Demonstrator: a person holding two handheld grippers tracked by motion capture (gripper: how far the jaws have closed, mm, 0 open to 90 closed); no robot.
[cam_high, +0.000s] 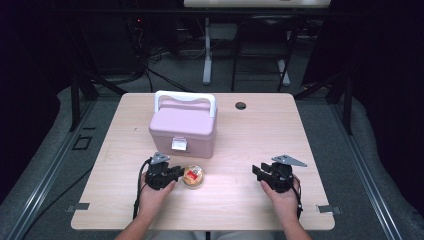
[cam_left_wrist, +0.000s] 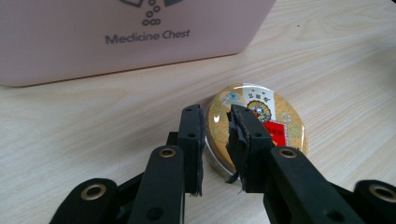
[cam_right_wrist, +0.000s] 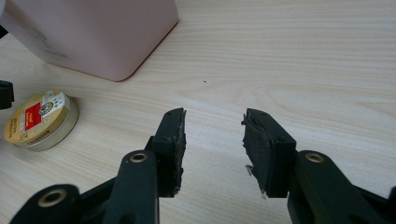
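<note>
Now round tin (cam_left_wrist: 261, 126) sits just past L tongs (cam_left_wrist: 217, 140) — slightly parted, gripping nothing — R tongs (cam_right_wrist: 212, 144) open.

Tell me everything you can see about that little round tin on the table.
The round tin is small, flat and low, with a shiny gold lid bearing a red label and a round emblem, and a pale metal-looking side wall. Its lid is on, and it lies flat on the wooden table, just in front of the pink medicine chest but apart from it. The left claw sits right at its edge, jaws slightly parted, not clamped on it.
</note>
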